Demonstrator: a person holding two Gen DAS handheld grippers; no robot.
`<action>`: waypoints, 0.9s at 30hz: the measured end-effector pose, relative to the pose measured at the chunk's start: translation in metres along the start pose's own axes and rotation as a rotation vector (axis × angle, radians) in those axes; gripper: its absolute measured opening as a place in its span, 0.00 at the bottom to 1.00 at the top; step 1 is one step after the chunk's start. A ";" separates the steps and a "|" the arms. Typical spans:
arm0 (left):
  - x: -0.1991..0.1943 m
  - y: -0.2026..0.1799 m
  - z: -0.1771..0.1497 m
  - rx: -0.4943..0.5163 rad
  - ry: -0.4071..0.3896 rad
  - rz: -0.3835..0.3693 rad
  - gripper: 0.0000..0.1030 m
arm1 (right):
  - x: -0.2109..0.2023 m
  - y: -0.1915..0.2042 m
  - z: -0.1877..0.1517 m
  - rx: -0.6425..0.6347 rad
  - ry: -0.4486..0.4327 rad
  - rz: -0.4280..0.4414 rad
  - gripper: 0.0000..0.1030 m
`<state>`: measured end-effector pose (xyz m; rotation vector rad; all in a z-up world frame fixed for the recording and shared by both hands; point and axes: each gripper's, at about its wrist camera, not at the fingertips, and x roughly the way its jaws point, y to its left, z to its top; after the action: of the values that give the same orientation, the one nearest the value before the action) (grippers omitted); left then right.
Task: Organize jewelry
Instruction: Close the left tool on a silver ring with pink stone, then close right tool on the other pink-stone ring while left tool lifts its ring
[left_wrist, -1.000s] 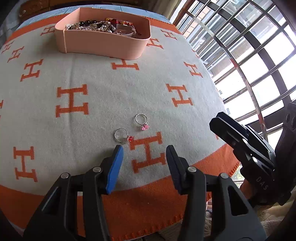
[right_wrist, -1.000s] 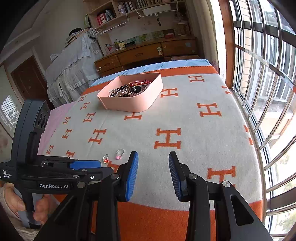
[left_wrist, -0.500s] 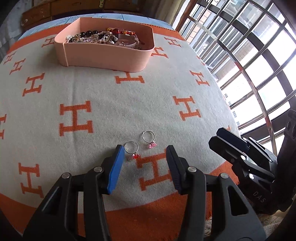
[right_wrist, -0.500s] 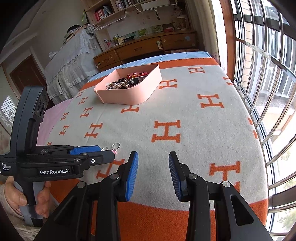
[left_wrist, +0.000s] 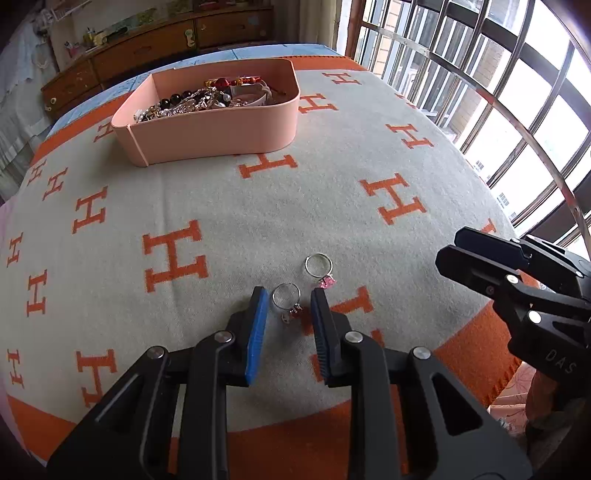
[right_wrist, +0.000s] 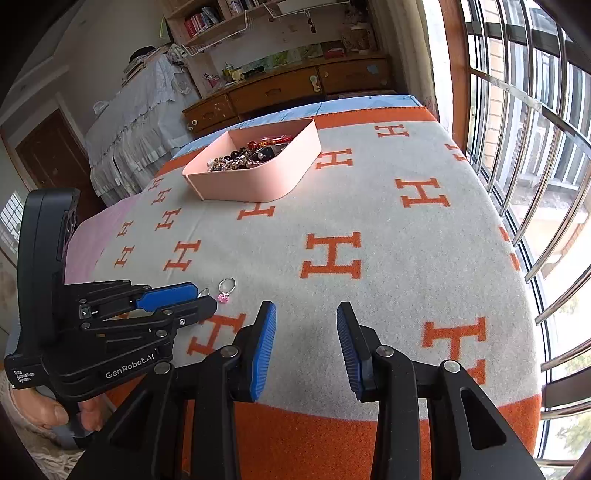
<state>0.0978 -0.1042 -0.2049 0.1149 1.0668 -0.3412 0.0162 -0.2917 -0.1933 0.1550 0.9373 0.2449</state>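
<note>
Two silver rings lie on the grey and orange blanket. The ring with the red stone lies between the fingertips of my open left gripper, which is low over it. The ring with the pink stone lies just beyond, to the right; it also shows in the right wrist view. My left gripper shows from the side in the right wrist view. My right gripper is open and empty, above the blanket to the right of the rings. A pink tray with several pieces of jewelry stands at the far side.
The blanket's orange border and near edge lie just below both grippers. A barred window runs along the right side. A wooden dresser and shelves stand behind the tray. The pink tray also shows in the right wrist view.
My left gripper has moved forward and down, so the red-stone ring now lies between its fingertips. Its jaws have narrowed a little. The right gripper has barely moved.
</note>
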 end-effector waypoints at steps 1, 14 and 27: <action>-0.001 0.001 -0.001 -0.003 -0.002 -0.001 0.18 | 0.001 0.001 0.000 -0.004 0.005 0.002 0.34; -0.010 0.029 -0.014 -0.099 -0.044 -0.083 0.06 | 0.028 0.032 -0.001 -0.073 0.081 0.098 0.34; -0.021 0.052 -0.022 -0.143 -0.074 -0.115 0.06 | 0.060 0.083 0.012 -0.185 0.075 0.056 0.23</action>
<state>0.0875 -0.0449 -0.2004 -0.0863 1.0229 -0.3693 0.0480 -0.1959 -0.2134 0.0016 0.9803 0.3894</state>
